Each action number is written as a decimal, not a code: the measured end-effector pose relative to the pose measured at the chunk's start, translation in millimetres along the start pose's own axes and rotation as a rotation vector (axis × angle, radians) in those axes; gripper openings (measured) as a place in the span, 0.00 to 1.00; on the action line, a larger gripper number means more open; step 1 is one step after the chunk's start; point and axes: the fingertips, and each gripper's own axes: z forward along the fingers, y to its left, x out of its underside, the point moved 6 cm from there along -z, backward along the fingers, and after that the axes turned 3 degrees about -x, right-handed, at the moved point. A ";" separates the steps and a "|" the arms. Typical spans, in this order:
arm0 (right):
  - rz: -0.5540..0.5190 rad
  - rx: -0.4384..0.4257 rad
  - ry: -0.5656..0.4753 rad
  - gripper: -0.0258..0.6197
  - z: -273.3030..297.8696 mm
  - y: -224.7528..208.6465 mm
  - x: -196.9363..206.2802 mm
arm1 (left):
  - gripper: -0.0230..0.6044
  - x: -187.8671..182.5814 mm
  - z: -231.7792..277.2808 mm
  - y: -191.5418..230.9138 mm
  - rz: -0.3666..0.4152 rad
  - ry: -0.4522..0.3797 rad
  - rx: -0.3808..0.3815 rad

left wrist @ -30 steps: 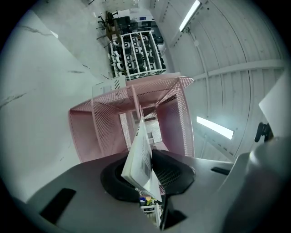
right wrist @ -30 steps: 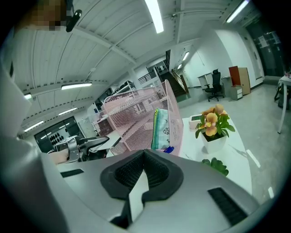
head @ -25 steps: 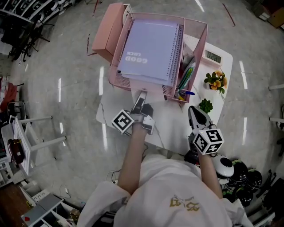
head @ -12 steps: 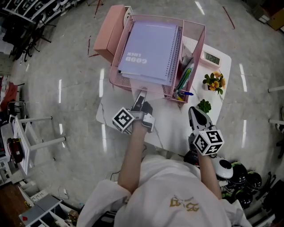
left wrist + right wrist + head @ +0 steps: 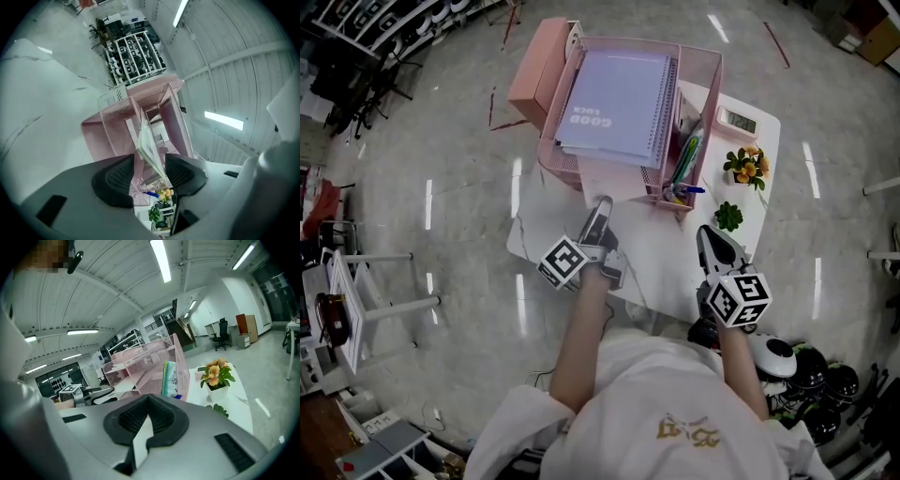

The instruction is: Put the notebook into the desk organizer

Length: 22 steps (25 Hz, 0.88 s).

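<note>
Closest to me, my right gripper hangs over the near part of the counter, its jaws closed tip to tip on nothing. A little farther on, my left gripper points at the front of the desk organizer. Its jaws have just been opening and now stand wide, the pads pressing on nothing.

In the left gripper view the near edge of the notebook lines up with that gap, but it sits farther off, apart from the pads. The notebook already lies in the organizer's broad main compartment, cover up, with the wire spiral along its right side.

I judge it light and fairly stiff, with a smooth cover that could slide. If it needs settling, I'd pinch the plain near edge, away from the spiral.

The narrow compartment to its right holds pens and something green I can't identify. Beyond that wall stands a flower pot.
</note>
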 end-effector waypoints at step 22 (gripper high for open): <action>-0.091 -0.016 -0.119 0.06 -49.7 72.3 -0.5 | 0.07 20.8 -92.7 -70.9 0.635 0.053 0.046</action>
